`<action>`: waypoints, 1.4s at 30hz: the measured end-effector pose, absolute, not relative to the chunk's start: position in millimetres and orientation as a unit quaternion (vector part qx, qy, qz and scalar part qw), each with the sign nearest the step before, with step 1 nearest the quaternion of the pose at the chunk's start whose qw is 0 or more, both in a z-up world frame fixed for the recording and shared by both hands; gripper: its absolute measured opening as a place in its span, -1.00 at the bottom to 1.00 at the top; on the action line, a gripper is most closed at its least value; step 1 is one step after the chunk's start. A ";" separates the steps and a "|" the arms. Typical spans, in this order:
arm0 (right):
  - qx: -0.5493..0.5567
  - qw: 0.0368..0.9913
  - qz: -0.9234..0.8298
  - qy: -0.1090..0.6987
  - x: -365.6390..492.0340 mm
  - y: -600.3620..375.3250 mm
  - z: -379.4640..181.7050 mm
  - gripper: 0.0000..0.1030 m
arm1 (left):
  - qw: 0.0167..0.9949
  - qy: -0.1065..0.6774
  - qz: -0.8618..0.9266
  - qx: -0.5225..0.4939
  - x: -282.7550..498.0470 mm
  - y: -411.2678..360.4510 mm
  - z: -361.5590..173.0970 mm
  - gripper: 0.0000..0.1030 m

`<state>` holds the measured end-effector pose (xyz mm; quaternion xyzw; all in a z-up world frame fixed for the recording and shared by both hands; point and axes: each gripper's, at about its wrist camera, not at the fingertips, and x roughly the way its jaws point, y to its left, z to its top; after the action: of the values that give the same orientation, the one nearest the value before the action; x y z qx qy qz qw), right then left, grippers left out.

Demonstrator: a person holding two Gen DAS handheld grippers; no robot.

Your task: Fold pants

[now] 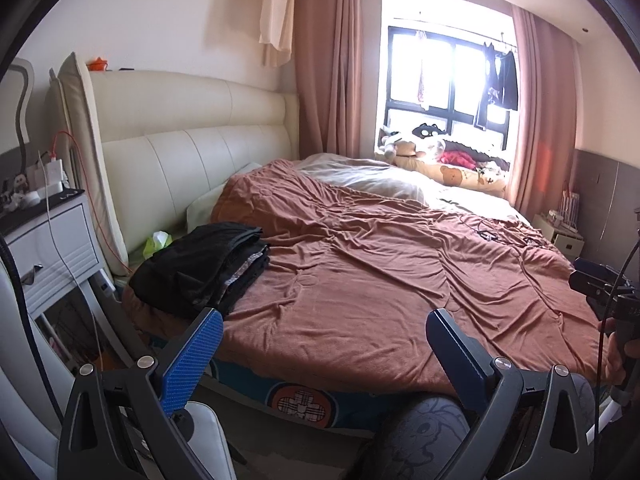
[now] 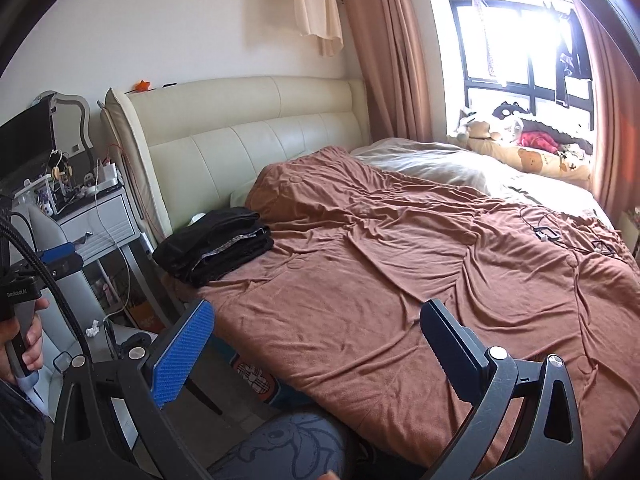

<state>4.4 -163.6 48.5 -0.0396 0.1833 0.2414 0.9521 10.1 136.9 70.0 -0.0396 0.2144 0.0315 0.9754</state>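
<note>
- While both grippers hang over the near edge of the wide bed with the rumpled rust-brown plush blanket [image 1: 380,264], the dark folded pants [image 1: 200,268] lie on that blanket's near left corner, close to the cream padded leather headboard [image 1: 192,136].
- These pants form a flat black stack of several layers, one patterned edge showing in the middle of it; in the right wrist view the same stack [image 2: 216,246] sits beside the headboard end of the bed.
- Beside the bed's headboard end stands a white bedside cabinet [image 1: 52,248], its drawer closed and its top crowded with small items and cables too small to tell apart.
- On the bed's far side, a window sill [image 1: 452,160] holds plush toys and a red cloth.
- Left gripper [image 1: 324,328]: blue-padded fingers spread wide apart, holding nothing, clear of the blanket.
- Right gripper [image 2: 316,320]: fingers equally wide apart, empty, touching nothing.
</note>
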 end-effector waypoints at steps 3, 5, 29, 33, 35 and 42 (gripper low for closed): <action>-0.039 0.955 0.236 0.173 -12.7 -167.9 46.0 1.00 | 0.978 0.202 0.031 -0.045 1.2 132.2 66.4 0.99; -0.038 0.957 0.236 0.166 -25.9 -169.2 44.1 1.00 | 0.979 0.193 0.032 -0.050 -4.7 129.4 64.1 0.99; -0.029 0.970 0.210 0.115 -115.5 -206.8 2.6 1.00 | 0.987 0.152 0.016 -0.046 -70.9 85.0 48.0 0.99; -0.028 0.974 0.197 0.111 -122.0 -212.0 -3.4 1.00 | 0.987 0.154 0.009 -0.037 -74.4 72.4 40.9 0.99; -0.028 0.976 0.188 0.109 -124.2 -213.4 -6.8 1.00 | 0.988 0.153 0.007 -0.035 -75.5 67.7 37.1 0.99; -0.015 0.977 0.177 0.119 -116.7 -214.1 -14.3 1.00 | 0.987 0.154 -0.005 -0.043 -70.5 62.2 27.7 0.99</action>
<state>-116.7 -214.1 -14.3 -0.0153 0.1188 0.1766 0.9770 -70.5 62.2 27.7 -0.0433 0.1537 -0.0049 0.9871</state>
